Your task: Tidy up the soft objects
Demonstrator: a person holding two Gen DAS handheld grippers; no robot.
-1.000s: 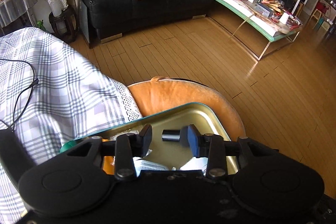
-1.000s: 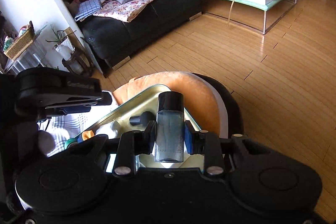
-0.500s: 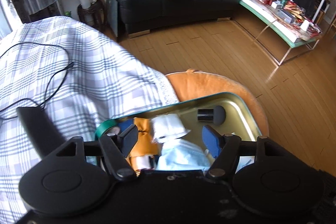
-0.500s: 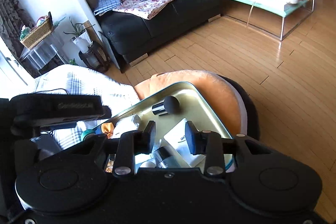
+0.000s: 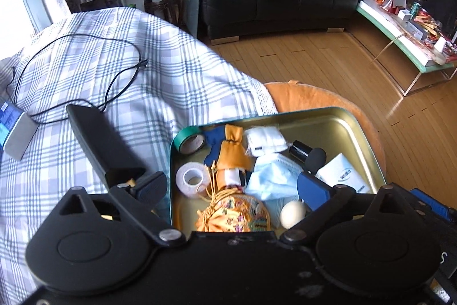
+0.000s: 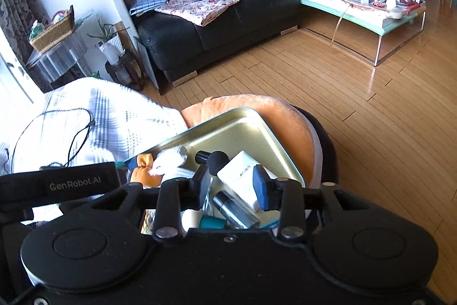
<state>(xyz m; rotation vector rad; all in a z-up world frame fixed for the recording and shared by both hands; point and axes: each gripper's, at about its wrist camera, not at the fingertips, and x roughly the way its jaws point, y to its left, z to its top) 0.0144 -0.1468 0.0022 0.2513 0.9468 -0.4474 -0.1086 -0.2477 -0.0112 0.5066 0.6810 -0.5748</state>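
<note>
Here, the soft things all sit in the gold tin [image 5: 354,122] on the orange cushion [image 5: 302,96]: a blue mask [image 5: 271,176], a white gauze pad [image 5: 265,139], an orange cloth doll [image 5: 231,153] and a floral pouch [image 5: 237,213], crowded toward the tin's near-left part. Among them I see green tape [image 5: 190,139] in the far-left corner, a white tape roll [image 5: 192,177] just below it, a pale ball [image 5: 292,213] beside the mask, a black brush [image 5: 310,155] and a white packet [image 5: 342,173] to the right.

My left gripper [image 5: 232,187] hangs over the doll and pouch, its jaws spreading wide and gripping nothing; one finger [image 5: 151,186] is outside the tin's left wall, over the plaid cloth [image 5: 142,62].

My right gripper [image 6: 232,183] hovers above the tin's right side, jaws easing apart, empty. Below the gap lie the packet [image 6: 242,176] and a small grey bottle [image 6: 235,207], the bottle tipped on its side. Nothing touches its pads.

A black cable [image 5: 85,70] loops across the cloth.
</note>
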